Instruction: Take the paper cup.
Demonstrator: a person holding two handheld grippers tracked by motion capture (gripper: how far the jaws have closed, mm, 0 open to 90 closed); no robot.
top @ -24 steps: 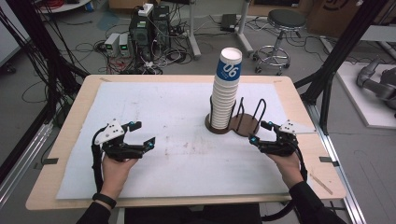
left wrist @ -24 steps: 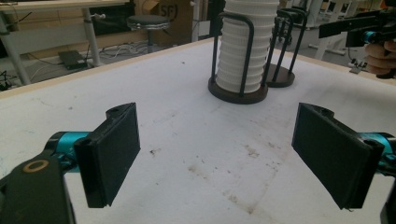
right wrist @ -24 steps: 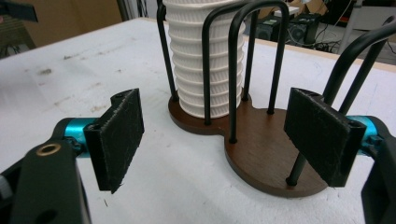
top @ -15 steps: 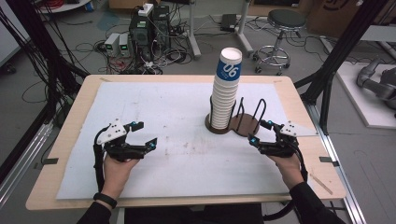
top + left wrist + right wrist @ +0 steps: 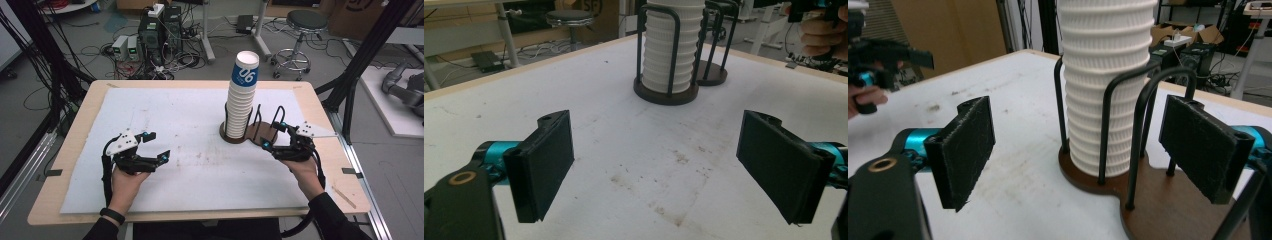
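We see the right gripper (image 5: 273, 136) with its jaws spread wide and nothing between the pads, pointed at the wooden cup holder (image 5: 260, 134) from just beside its right end; in the right gripper view the black wire hoops (image 5: 1143, 130) of the holder rise between the two jaws, but the pads (image 5: 965, 150) touch neither wire nor cup. The stack of paper cups (image 5: 242, 97) stands upright in the holder's left ring, its top cup (image 5: 245, 69) blue with white digits. The left gripper (image 5: 155, 146) also stands wide, empty, well apart from the holder, over the stained white sheet (image 5: 175, 115) that covers the table (image 5: 75, 130); in the left gripper view the stack (image 5: 669, 55) sits ahead of its jaws. Each gripper is held by a hand coming in from the near edge, the left hand (image 5: 125, 180) wearing a dark wristband (image 5: 111, 215).
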